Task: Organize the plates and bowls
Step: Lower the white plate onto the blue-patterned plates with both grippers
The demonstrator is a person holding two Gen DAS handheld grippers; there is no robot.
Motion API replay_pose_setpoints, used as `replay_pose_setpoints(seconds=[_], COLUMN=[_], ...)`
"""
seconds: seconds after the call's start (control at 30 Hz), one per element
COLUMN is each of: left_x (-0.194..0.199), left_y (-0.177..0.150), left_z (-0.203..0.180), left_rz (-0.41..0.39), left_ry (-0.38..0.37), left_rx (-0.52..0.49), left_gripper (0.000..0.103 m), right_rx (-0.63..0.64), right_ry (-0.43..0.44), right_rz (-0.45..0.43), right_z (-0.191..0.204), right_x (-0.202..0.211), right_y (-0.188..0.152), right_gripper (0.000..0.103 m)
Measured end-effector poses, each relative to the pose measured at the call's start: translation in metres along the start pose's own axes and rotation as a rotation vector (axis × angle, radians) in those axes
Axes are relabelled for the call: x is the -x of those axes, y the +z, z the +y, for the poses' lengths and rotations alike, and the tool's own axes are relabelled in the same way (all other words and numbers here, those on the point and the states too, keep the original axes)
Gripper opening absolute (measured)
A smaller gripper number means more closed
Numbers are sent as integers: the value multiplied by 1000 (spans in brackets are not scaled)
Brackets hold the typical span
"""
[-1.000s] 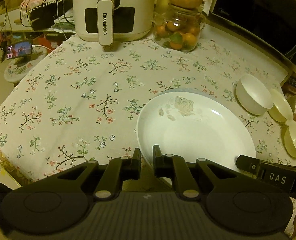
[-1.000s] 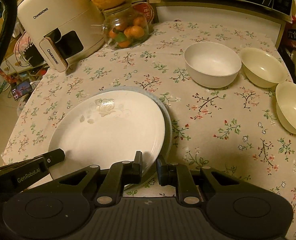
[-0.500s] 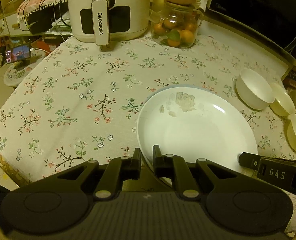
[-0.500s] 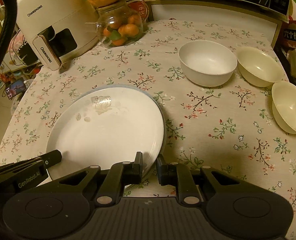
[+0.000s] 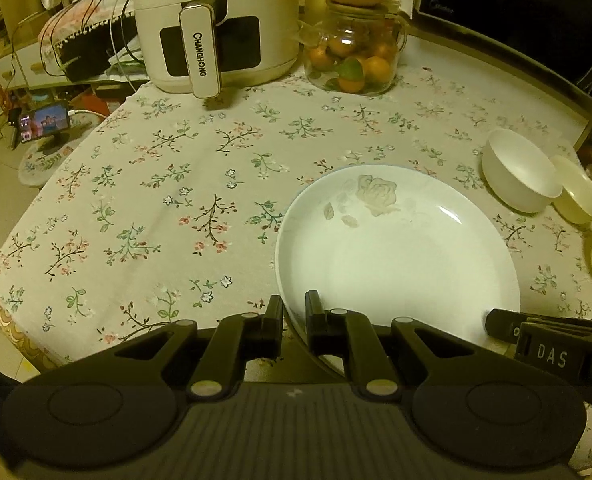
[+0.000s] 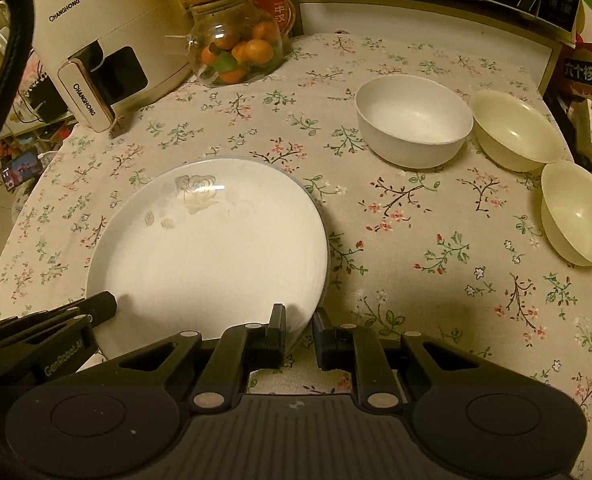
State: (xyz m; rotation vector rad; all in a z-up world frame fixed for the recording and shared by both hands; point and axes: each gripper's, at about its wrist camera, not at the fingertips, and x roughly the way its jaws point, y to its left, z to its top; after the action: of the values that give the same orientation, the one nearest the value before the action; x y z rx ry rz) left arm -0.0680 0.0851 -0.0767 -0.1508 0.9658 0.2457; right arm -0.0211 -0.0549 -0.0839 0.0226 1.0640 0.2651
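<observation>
Since a second ago little has shifted: both claws keep their hold on the white plate (image 5: 396,256), and only the view past them has slid slightly, the plate sitting a touch lower over the flowered tablecloth (image 5: 155,200). From the left wrist view, the left gripper (image 5: 293,312) is clamped on the plate's near left rim, one finger outside the edge and one over it, while the right gripper (image 6: 299,326) pinches the near right rim in the same way. Each claw shows the other's black tip at the plate's edge, off to its side. A thin bluish rim shows at the plate's far edge and right edge, though whether that belongs to a second plate beneath cannot be told. Ahead and to the right of the right gripper stands a white bowl (image 6: 414,120), with two cream bowls (image 6: 514,130) further right, one nearer than the other, all empty and upright. Far ahead of the left gripper stand a cream air fryer (image 5: 215,24) and a glass jar of oranges (image 5: 354,60), with a microwave (image 5: 536,20) off to the right.
</observation>
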Motion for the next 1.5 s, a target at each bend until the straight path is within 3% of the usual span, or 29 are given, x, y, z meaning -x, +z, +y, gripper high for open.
replay_pose_setpoints(seconds=[0.3, 0.8, 0.97, 1.5], left_x=[-2, -3, -1, -17], left_y=[2, 6, 9, 10], left_z=[4, 9, 11, 13], left_rz=[11, 11, 0, 59], left_ry=[-15, 11, 20, -58], left_rx=[7, 10, 9, 62], left_gripper=[12, 29, 28, 32], right_rx=[3, -15, -21, -68], right_ry=[5, 40, 41, 89], right_rz=[2, 5, 10, 42], right_z=[1, -9, -11, -12], right_x=[0, 4, 3, -17], right_y=[0, 4, 5, 6], right_gripper=[18, 20, 28, 34])
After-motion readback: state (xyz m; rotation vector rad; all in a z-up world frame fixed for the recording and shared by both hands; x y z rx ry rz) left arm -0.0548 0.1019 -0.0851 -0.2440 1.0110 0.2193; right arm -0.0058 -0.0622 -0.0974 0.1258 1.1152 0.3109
